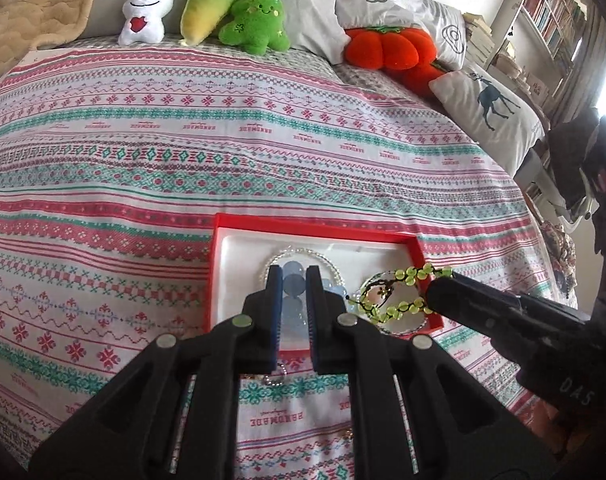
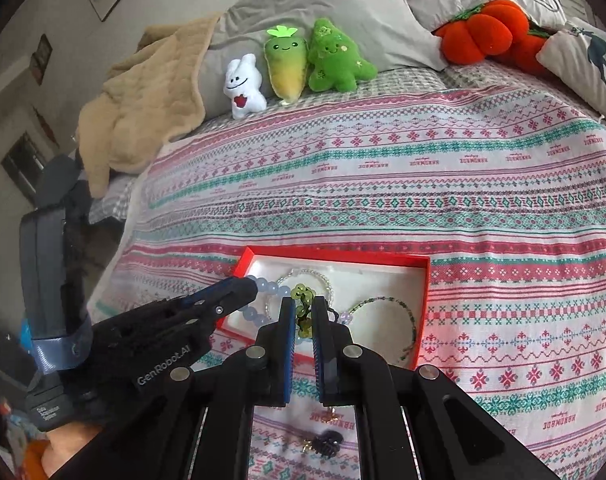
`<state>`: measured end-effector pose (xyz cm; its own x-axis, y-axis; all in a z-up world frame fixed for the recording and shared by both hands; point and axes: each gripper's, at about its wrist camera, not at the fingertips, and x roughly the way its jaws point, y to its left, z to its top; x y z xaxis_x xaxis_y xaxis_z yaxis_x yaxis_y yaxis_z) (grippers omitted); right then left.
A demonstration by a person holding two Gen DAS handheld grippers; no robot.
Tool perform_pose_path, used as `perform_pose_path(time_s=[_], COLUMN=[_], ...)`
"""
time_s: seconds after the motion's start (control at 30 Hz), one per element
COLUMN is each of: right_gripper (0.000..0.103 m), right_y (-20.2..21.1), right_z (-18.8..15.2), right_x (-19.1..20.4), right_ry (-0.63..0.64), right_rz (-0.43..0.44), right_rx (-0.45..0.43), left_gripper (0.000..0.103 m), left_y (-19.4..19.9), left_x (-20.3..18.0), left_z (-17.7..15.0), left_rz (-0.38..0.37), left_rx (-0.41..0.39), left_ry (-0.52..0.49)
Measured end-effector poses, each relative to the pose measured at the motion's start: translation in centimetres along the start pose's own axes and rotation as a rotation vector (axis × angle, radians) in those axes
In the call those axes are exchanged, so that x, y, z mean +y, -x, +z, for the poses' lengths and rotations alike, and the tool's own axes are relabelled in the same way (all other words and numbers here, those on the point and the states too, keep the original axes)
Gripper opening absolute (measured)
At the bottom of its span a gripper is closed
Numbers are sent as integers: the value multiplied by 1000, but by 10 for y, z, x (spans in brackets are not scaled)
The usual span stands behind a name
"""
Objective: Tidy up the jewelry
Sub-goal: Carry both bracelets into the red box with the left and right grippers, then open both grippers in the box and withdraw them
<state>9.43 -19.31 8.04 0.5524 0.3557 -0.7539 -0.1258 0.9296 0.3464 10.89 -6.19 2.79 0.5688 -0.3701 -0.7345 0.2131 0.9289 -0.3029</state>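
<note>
Both grippers apparently pinch bracelets over red box [image 2: 421,308].

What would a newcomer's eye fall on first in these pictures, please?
Probably the red box on the patterned bedspread, with both grippers over it: the left gripper holds a blue bead bracelet, the right gripper a green bead bracelet. Next, the plush toys lined up by the pillows at the far end.
</note>
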Motion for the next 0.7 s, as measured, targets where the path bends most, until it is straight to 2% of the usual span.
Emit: perform_pose_path(time_s=[0.1,0.27,0.47,0.57,0.6,0.67,0.7], right_gripper=[8,8,9,14,14,15,15], right_y=[-8,-17,-21,-19,-18,-14,-12], right_z=[-2,-5,-5,-3,-3,-3,-3], right_x=[0,-21,-31,-31,-30,-28,-27], right_ry=[16,12,4,-6,-7,0,3], right_rz=[-34,-144,-162,-161,-156,-153,-155], right_rx=[19,65,83,91,99,99,97], left_gripper=[13,13,13,14,15,30,35], left_y=[-4,-9,-11,-7,-4,3,6], left_x=[-1,-2,-3,-5,-6,-9,-11], left_z=[-2,-3,-1,0,1,2,2], left_rz=[37,71,78,97,98,93,95], left_rx=[5,11,12,13,10,8,7], left_ry=[-21,-40,-43,-49,-54,-61,-64])
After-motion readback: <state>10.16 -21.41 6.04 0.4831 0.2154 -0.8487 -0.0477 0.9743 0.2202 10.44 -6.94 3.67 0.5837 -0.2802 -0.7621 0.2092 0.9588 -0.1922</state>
